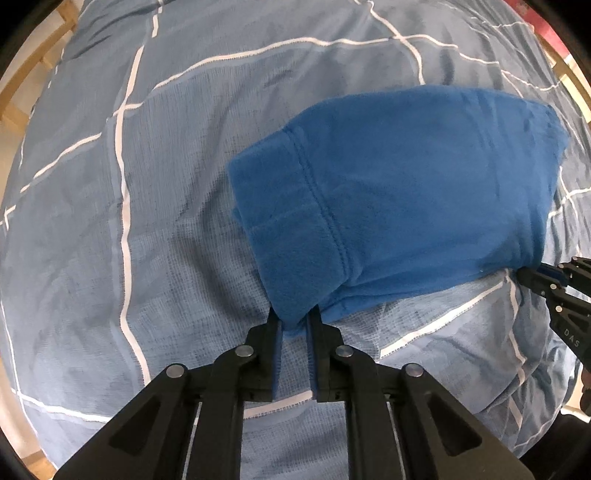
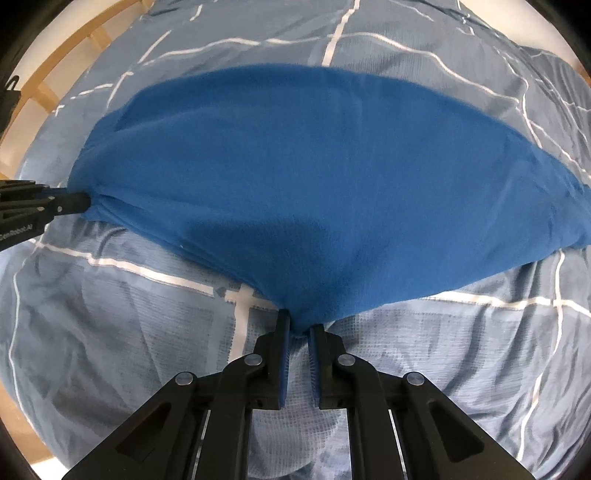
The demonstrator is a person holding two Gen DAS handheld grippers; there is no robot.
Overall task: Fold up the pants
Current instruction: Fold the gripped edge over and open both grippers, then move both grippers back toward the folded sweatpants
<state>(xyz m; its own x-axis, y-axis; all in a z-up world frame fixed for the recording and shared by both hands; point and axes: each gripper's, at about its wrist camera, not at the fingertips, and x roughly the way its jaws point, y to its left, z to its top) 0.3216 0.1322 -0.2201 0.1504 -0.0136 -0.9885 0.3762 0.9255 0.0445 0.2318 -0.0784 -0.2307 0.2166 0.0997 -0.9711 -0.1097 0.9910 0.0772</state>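
Observation:
Blue fleece pants [image 1: 399, 192] lie folded on the bed, with a stitched hem band at their left end. My left gripper [image 1: 294, 321] is shut on the near left corner of the pants. It also shows at the left edge of the right wrist view [image 2: 79, 202]. My right gripper [image 2: 300, 325] is shut on the near edge of the pants [image 2: 314, 177], which pull up into a point between its fingers. The right gripper shows at the right edge of the left wrist view [image 1: 532, 275], pinching the near right corner.
A light blue duvet with white grid lines [image 1: 110, 221] covers the bed under the pants and is wrinkled near both grippers. A wooden bed frame [image 2: 66, 55] runs along the far left edge. A red object [image 1: 554, 26] sits at the far right.

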